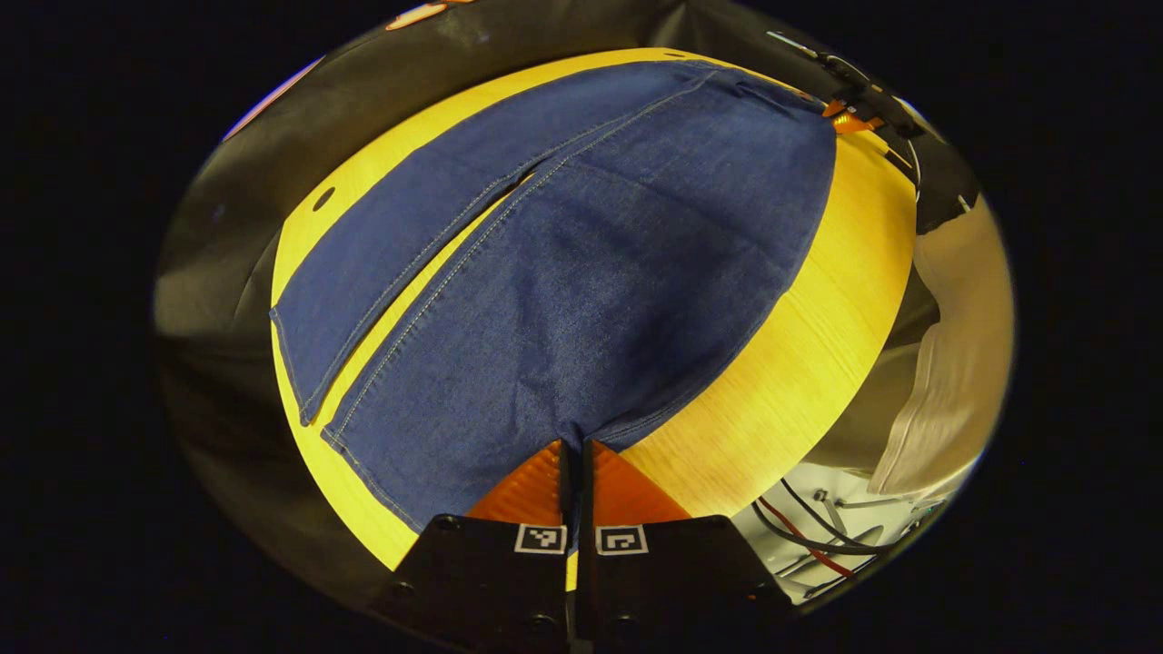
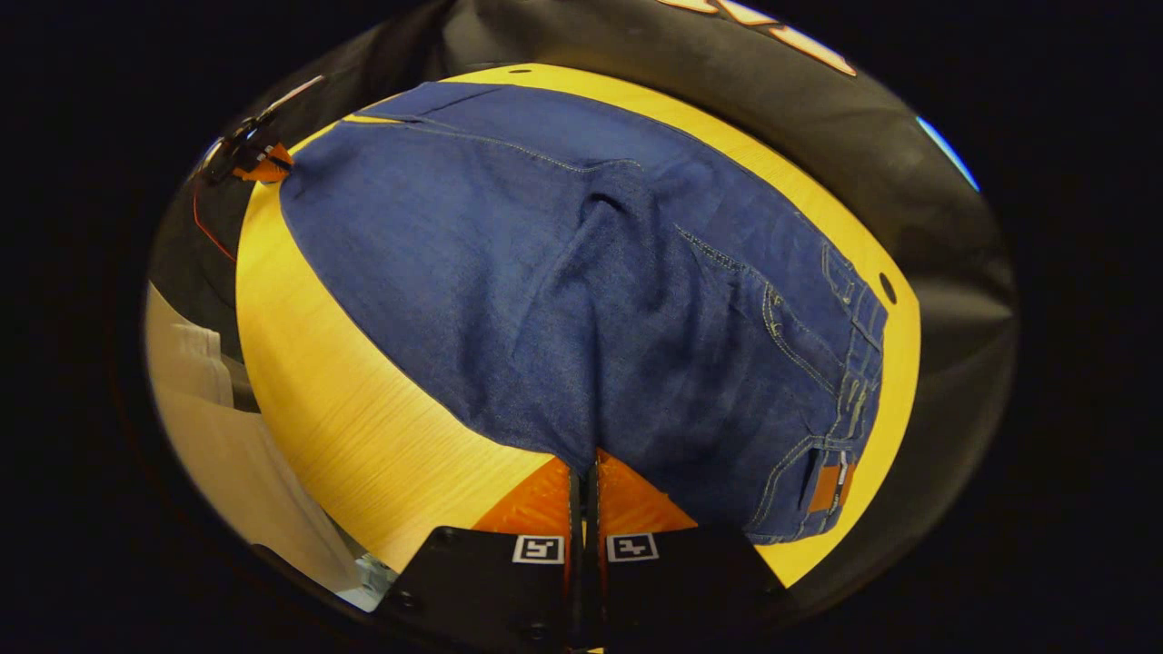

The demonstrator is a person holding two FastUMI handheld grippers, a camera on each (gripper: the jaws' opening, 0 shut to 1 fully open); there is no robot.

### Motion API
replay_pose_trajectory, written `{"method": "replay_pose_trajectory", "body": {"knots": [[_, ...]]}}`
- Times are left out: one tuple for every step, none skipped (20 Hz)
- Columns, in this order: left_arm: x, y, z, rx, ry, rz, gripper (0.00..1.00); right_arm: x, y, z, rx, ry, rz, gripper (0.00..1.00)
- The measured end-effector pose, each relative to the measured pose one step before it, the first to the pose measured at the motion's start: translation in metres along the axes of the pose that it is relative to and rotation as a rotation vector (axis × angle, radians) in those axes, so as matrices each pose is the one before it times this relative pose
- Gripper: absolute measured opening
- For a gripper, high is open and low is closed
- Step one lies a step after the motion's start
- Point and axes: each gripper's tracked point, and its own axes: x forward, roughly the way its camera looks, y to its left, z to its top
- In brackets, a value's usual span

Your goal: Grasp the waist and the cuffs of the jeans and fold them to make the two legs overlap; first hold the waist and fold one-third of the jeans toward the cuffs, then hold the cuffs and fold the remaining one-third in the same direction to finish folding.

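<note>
Dark blue jeans (image 1: 581, 272) lie flat on a yellow wooden table (image 1: 800, 363). In the left gripper view the two legs fan apart, with the cuffs (image 1: 309, 363) at the left. My left gripper (image 1: 577, 447) is shut on the near edge of the nearer leg close to its cuff. In the right gripper view the jeans (image 2: 563, 272) show their waist (image 2: 854, 381) and a leather patch (image 2: 830, 488) at the right. My right gripper (image 2: 586, 456) is shut on the near side edge just below the waist. Each gripper appears small in the other's view: the right gripper (image 1: 849, 113), the left gripper (image 2: 259, 159).
A person's light clothing (image 1: 954, 345) stands beside the table's near edge, and in the right gripper view the clothing (image 2: 209, 427) is at the left. Cables (image 1: 818, 536) lie low at the right of the left gripper view. The table has a small hole (image 1: 323, 197) near the far rim.
</note>
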Motion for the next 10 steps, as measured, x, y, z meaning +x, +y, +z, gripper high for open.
{"method": "replay_pose_trajectory", "body": {"knots": [[-0.00060, 0.00049, 0.00012, 0.00186, -0.00195, 0.00965, 0.00, -0.00501, 0.00141, 0.00194, 0.02543, -0.00186, -0.01879, 0.03], [-0.00110, 0.00040, -0.00110, -0.00349, 0.00579, 0.00459, 0.00, -0.00537, 0.00075, 0.00351, 0.04376, -0.01507, -0.01304, 0.03], [-0.00473, -0.00027, -0.00218, -0.00903, 0.00508, 0.00110, 0.00, -0.00814, -0.00119, 0.00664, 0.04521, -0.01614, -0.01463, 0.03], [-0.00507, 0.00131, 0.00128, -0.00900, -0.00493, -0.00089, 0.00, -0.00775, -0.00341, 0.00628, 0.03883, -0.02282, -0.02046, 0.03], [-0.00433, 0.00391, 0.00248, -0.00670, -0.00777, -0.00244, 0.00, -0.00884, -0.00269, 0.00709, 0.02923, -0.02123, -0.02217, 0.03], [-0.00637, 0.00131, 0.00273, -0.00075, -0.00220, 0.00113, 0.00, -0.00648, -0.00317, 0.00720, 0.02512, -0.02239, -0.02080, 0.03], [-0.00730, 0.00148, 0.00452, 0.00232, -0.01263, 0.00349, 0.00, -0.00497, -0.00343, 0.00865, 0.01808, -0.02335, -0.02302, 0.03], [-0.00723, 0.00558, 0.00611, 0.00106, -0.01944, 0.01094, 0.00, -0.00651, -0.00530, 0.01020, 0.01590, -0.02206, -0.02474, 0.03], [-0.00712, 0.00808, 0.00401, -0.01719, -0.01930, 0.01407, 0.00, -0.00684, -0.00406, 0.01116, 0.01860, -0.02187, -0.02396, 0.03], [-0.00715, 0.00798, 0.00469, -0.03364, -0.01832, 0.01698, 0.00, -0.00528, -0.00160, 0.00936, 0.01418, -0.01882, -0.01971, 0.03]]}}
